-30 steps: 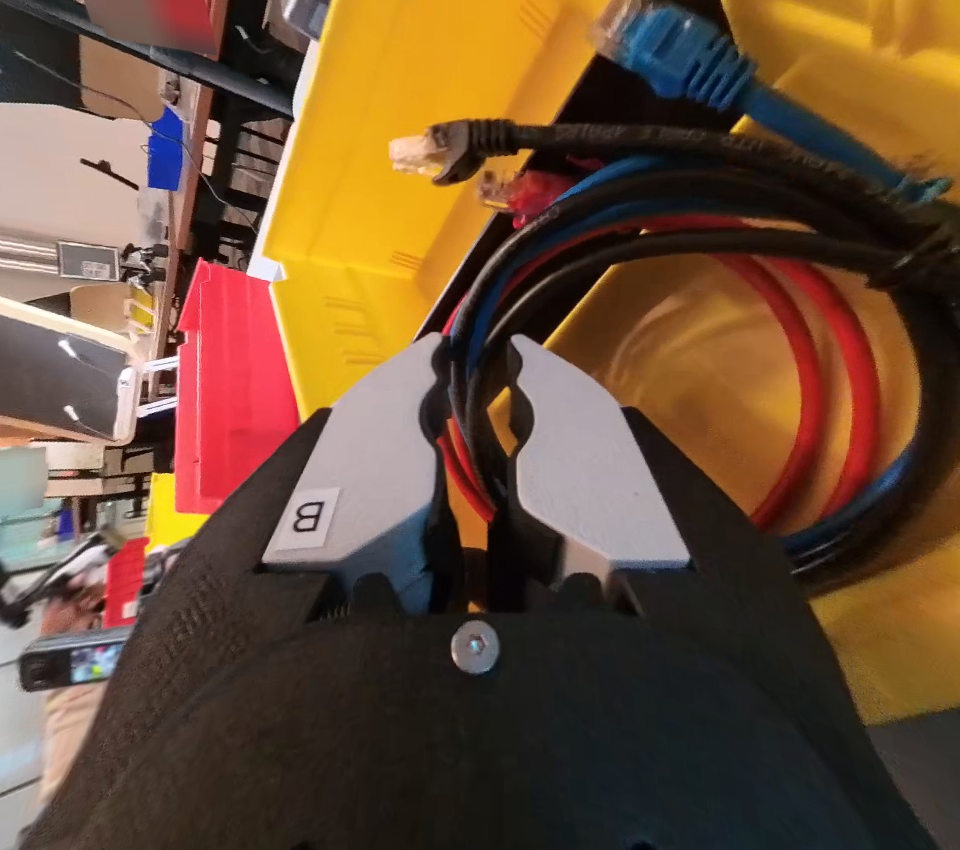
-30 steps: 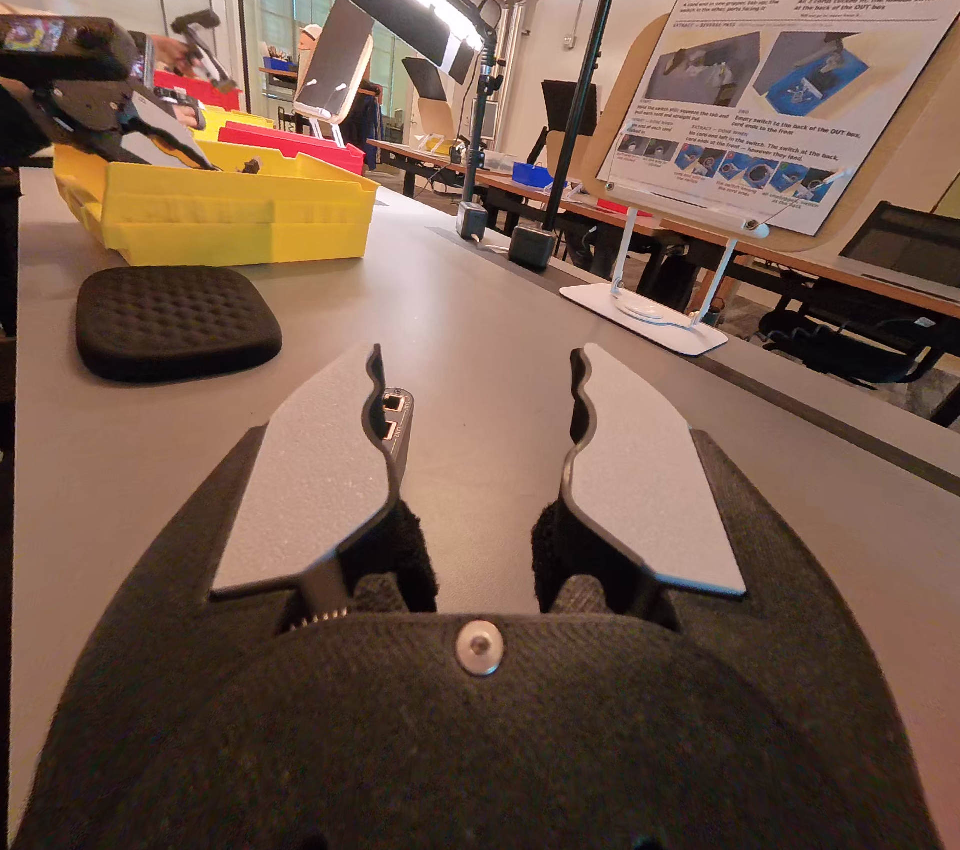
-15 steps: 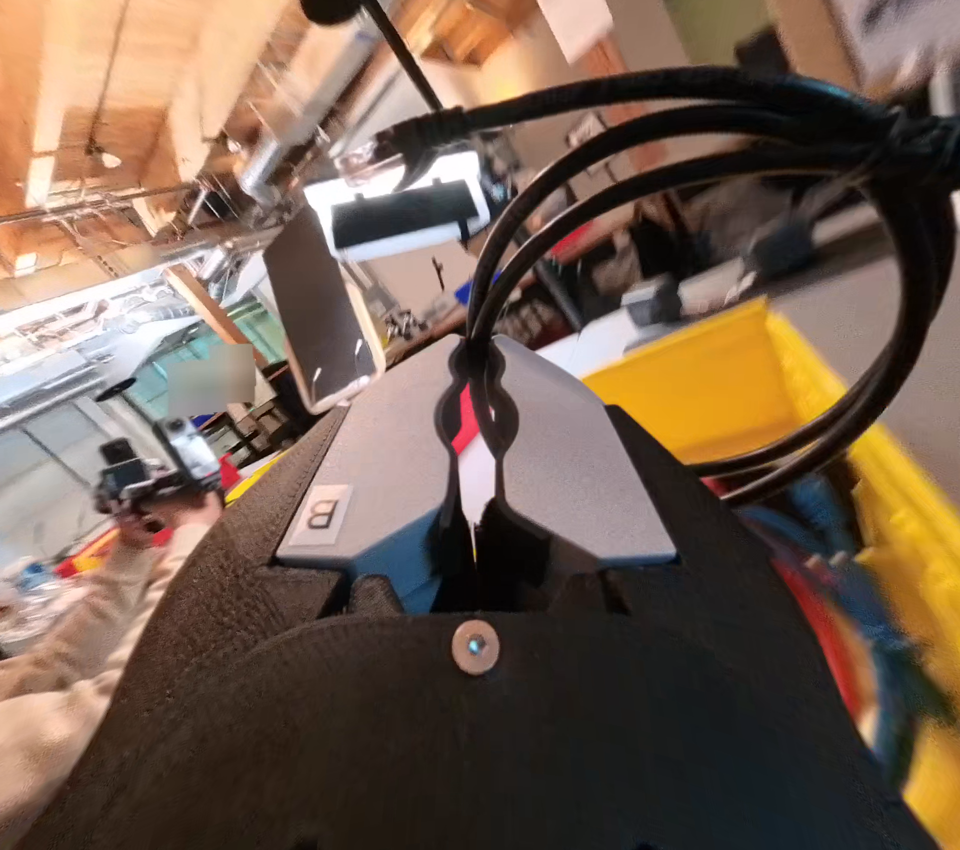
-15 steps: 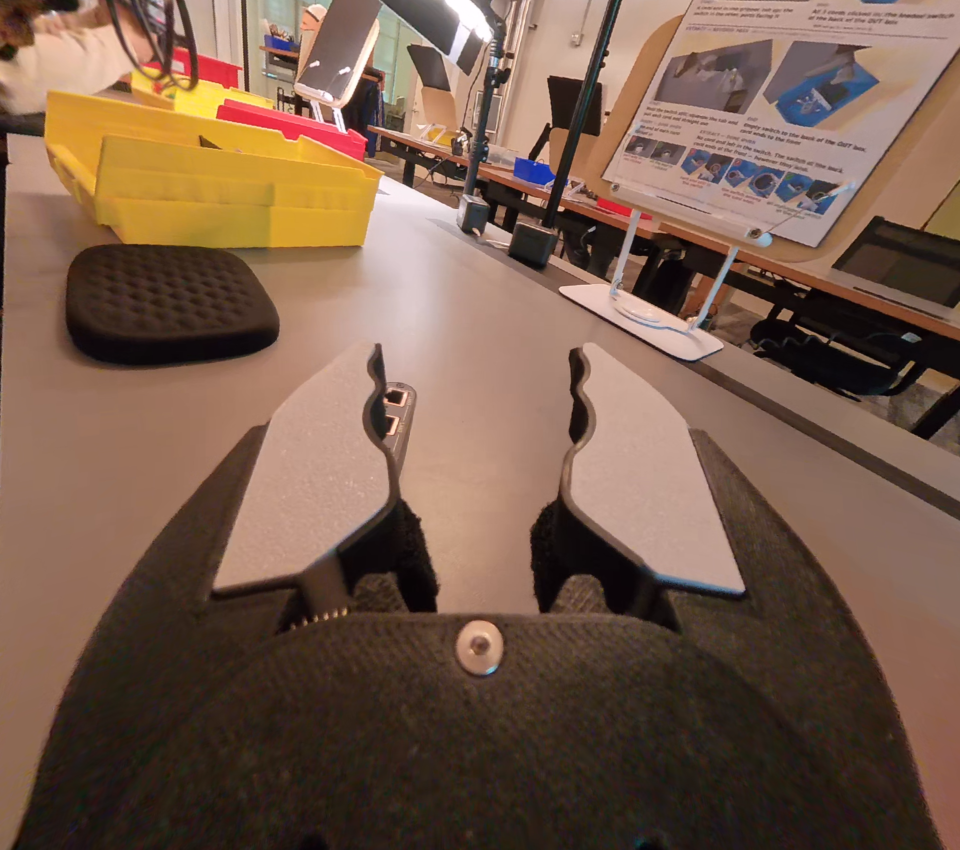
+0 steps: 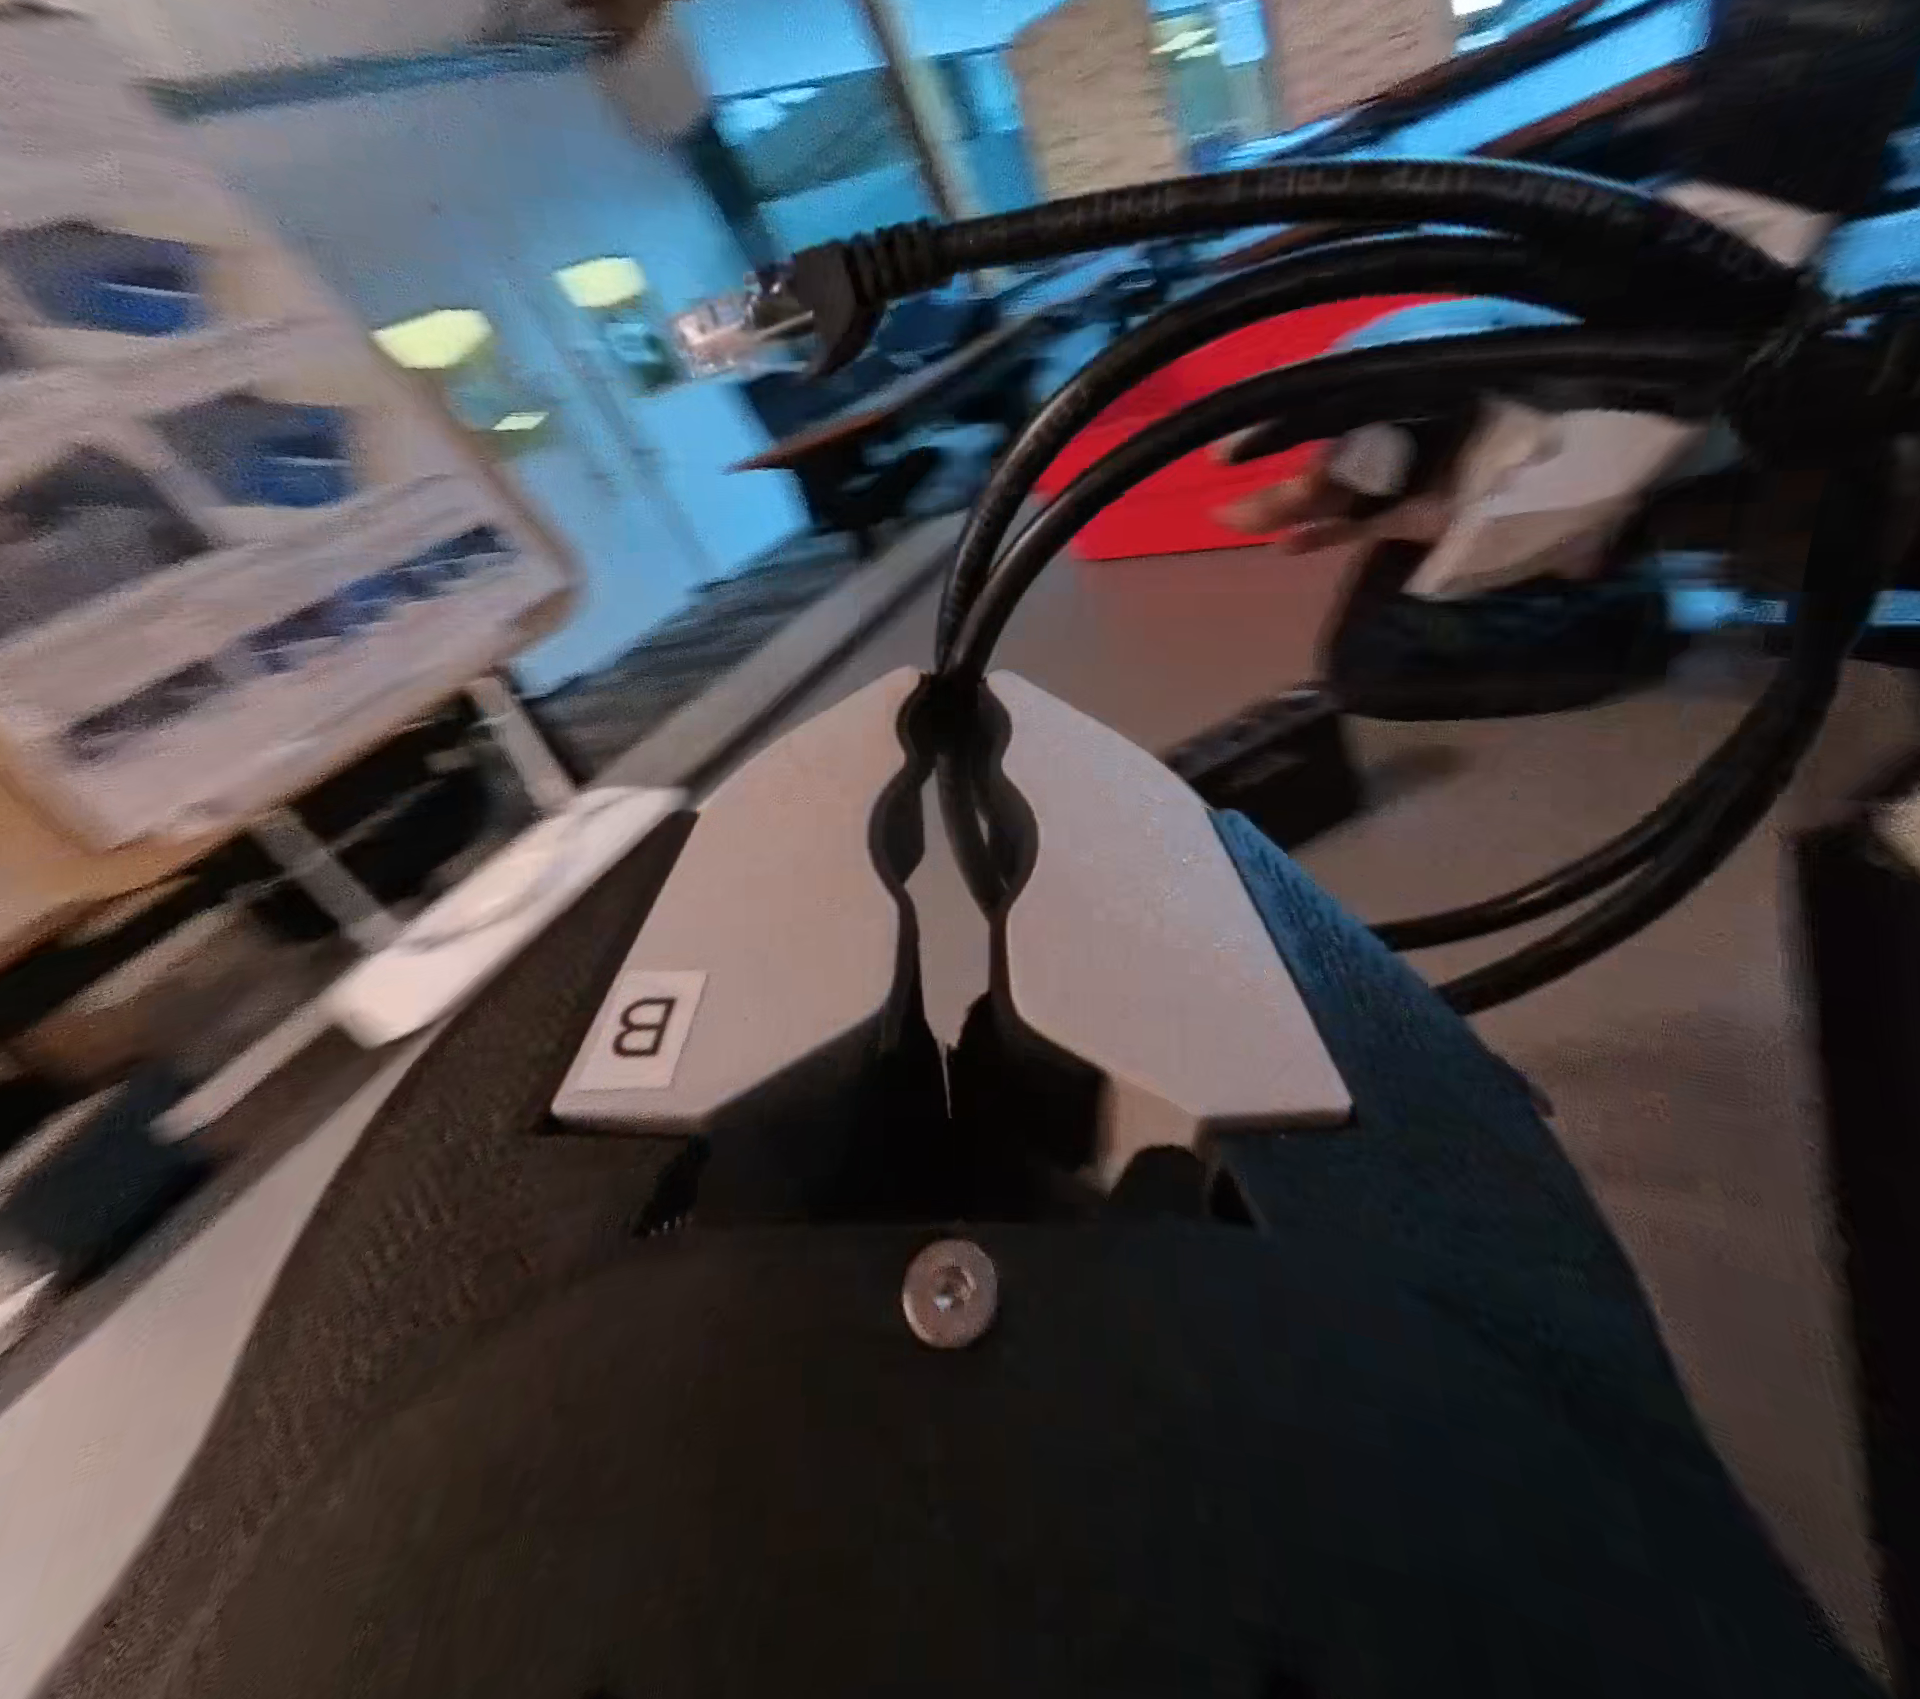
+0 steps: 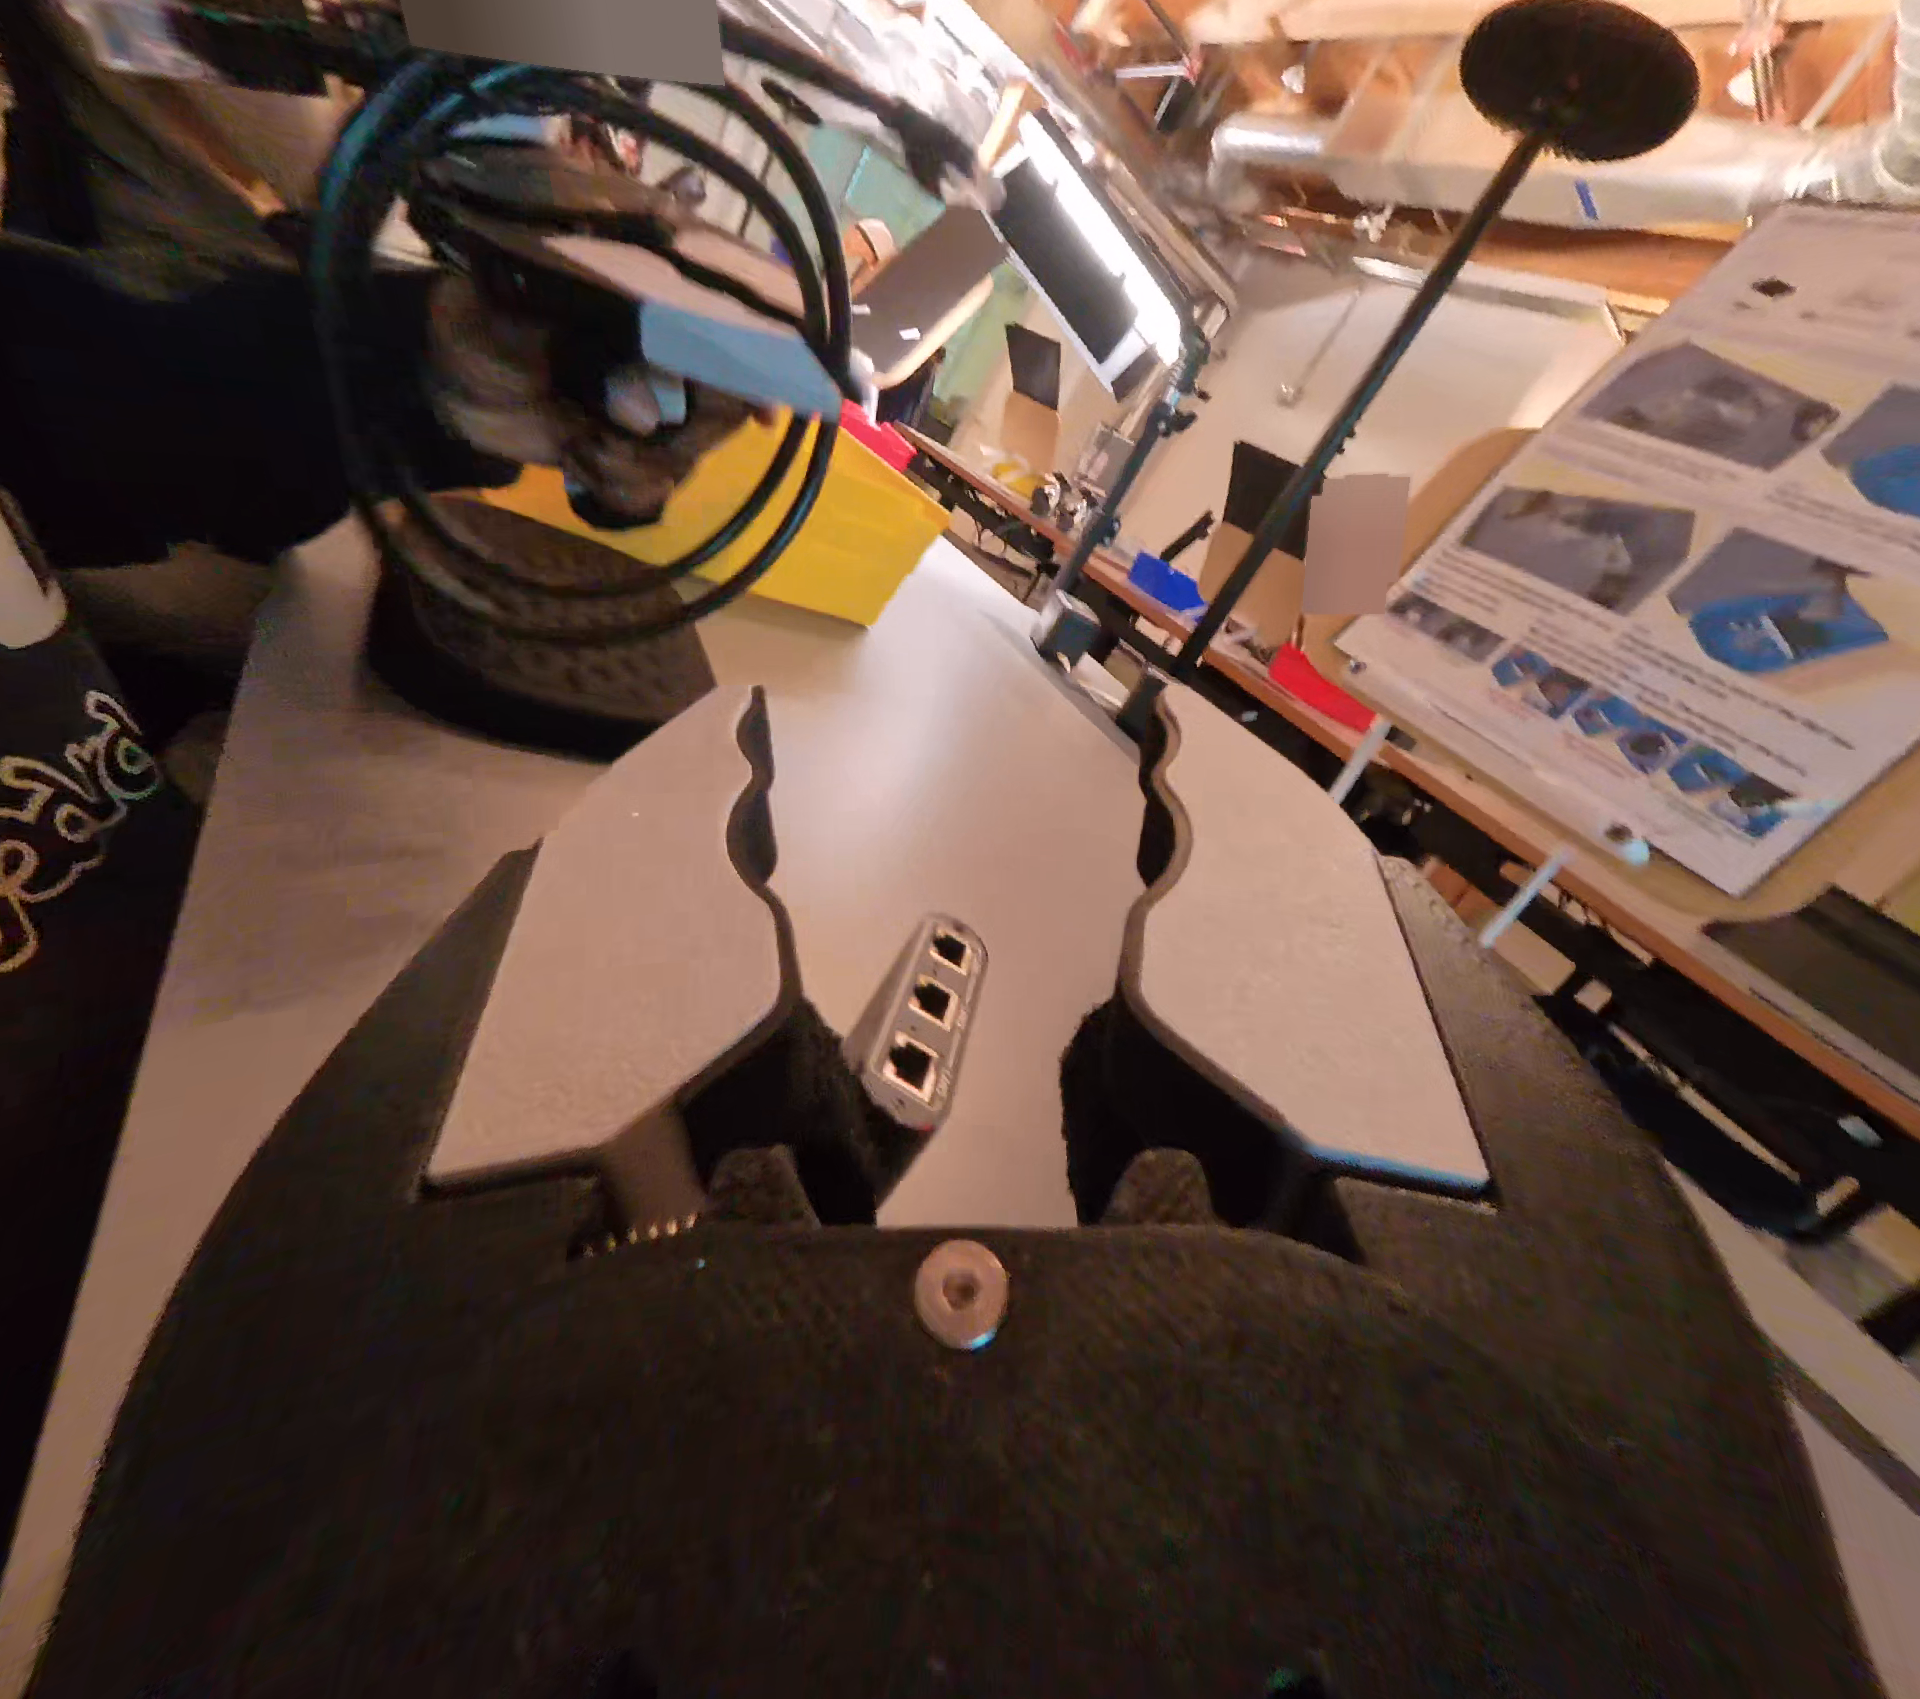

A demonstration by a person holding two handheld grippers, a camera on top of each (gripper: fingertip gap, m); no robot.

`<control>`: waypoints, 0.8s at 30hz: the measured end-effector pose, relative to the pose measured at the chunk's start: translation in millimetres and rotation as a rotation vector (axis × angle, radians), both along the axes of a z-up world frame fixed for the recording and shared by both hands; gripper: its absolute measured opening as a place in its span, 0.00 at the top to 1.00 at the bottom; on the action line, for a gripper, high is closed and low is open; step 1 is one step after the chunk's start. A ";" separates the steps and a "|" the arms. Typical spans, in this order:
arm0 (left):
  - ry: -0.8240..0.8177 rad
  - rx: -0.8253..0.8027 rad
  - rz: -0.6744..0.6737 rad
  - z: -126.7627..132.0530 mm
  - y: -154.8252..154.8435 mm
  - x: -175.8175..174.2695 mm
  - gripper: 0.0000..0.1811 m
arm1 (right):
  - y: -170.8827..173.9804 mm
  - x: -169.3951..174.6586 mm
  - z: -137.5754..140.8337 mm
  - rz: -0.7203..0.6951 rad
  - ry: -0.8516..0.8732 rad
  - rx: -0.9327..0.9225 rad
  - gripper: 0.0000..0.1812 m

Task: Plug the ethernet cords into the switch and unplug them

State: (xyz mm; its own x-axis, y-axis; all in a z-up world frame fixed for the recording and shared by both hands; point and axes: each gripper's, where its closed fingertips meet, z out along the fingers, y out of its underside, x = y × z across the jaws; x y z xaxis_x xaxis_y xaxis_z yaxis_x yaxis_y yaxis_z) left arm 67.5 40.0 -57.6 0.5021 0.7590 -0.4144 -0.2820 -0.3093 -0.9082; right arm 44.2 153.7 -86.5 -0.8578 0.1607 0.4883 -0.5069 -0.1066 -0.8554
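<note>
Left tongs (image 5: 954, 699) pinched closed, raised off the table, seemingly; right tongs (image 6: 954, 740) spread wide, low.

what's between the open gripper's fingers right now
The switch lies on the table inside the open right gripper, three empty ports showing. Its rear end is hidden behind the gripper body.

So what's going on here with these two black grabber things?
A person is working two handheld grippers. The left gripper has its fingers closed on a coiled black ethernet cord, held in the air with nothing plugged in yet. The right gripper is open above the switch, which lies on the table with empty ports.
</note>
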 end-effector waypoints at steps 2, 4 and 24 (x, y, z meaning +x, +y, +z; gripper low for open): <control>-0.103 -0.017 -0.205 -15.0 28.4 7.9 0.97 | -3.4 7.9 6.1 -0.001 0.072 -0.032 0.64; -0.182 -0.019 -0.356 -24.7 46.7 16.4 0.97 | -7.5 15.6 14.3 -0.027 0.206 -0.056 0.64; -0.446 0.067 -0.862 -51.8 92.7 63.1 0.96 | -38.0 66.2 37.3 0.076 0.671 0.002 0.92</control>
State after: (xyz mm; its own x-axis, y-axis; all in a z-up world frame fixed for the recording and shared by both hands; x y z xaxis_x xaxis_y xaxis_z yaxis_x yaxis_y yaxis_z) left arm 130.6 132.7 -109.5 0.9972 0.0723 -0.0205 -0.0131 -0.1023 -0.9947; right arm 110.3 115.7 -49.2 -0.3771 0.1101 0.9196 -0.9197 -0.1618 -0.3577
